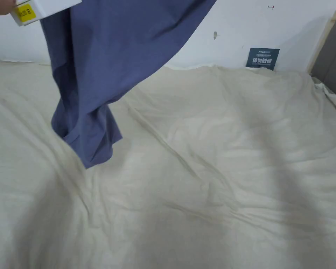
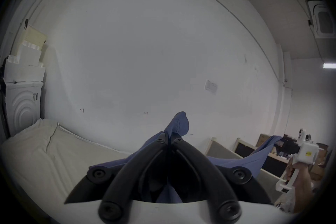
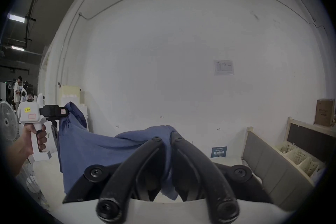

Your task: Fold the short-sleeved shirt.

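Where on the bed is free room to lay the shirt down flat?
The sheet is bare from the hanging blue shirt rightward to the grey headboard and from the wall sign toward the near edge. Only the left part, under the shirt's hem, is covered.

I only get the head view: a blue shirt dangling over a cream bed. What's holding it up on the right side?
Observer: The right tongs are shut on the shirt.
Operator: And the white thing at top left?
Observer: That's the left tongs, also shut on the cloth, a tip of it poking out past them.
Operator: Anything else in the room?
Observer: A person stands far off to the left.
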`<state>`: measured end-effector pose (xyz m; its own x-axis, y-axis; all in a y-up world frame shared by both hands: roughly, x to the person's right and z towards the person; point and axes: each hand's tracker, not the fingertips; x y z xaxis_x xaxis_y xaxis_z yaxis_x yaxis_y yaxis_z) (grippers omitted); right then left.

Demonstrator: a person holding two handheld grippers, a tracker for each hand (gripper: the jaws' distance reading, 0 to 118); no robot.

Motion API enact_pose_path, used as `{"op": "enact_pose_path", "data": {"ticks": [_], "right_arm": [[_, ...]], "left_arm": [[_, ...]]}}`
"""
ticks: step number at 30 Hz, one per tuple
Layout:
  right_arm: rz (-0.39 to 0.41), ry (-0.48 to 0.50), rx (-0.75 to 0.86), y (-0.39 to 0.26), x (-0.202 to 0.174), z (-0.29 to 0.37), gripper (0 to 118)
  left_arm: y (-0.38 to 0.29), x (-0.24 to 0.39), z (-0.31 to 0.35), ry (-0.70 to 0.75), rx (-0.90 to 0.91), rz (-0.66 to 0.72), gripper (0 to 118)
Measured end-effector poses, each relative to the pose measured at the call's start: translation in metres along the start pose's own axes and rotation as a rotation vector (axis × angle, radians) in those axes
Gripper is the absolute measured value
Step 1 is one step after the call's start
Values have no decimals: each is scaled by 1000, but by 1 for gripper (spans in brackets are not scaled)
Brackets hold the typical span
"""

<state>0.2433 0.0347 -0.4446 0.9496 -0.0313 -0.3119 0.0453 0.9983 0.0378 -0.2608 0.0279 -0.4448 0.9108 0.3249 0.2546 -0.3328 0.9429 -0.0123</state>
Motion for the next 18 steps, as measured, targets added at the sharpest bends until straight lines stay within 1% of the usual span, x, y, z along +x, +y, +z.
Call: {"op": "enact_pose_path", "data": {"ticks": [2,5,7,10,14,18], "right_arm": [[25,-31,-31,-1,8,-33,5],[33,-28,-43,-14,16,-60,5],[37,-31,-55,-33,19,-72,5],[46,-19,-109,-75,22,-81,5],[-3,5,-220,-153,18,-72,5],[-18,39,-339,-231,4,-31,5]], "left_arm": [[-2,-7,-28,16,6,-29,1],[-11,-18,-51,20,16,-30,1],[-28,-29,-63,13,3,-29,1],[-67,-44,-68,23,-43,-69,1],[-139,-67,-54,54,-187,-50,1],[-222,-87,-6,95,-299,11,1]]}}
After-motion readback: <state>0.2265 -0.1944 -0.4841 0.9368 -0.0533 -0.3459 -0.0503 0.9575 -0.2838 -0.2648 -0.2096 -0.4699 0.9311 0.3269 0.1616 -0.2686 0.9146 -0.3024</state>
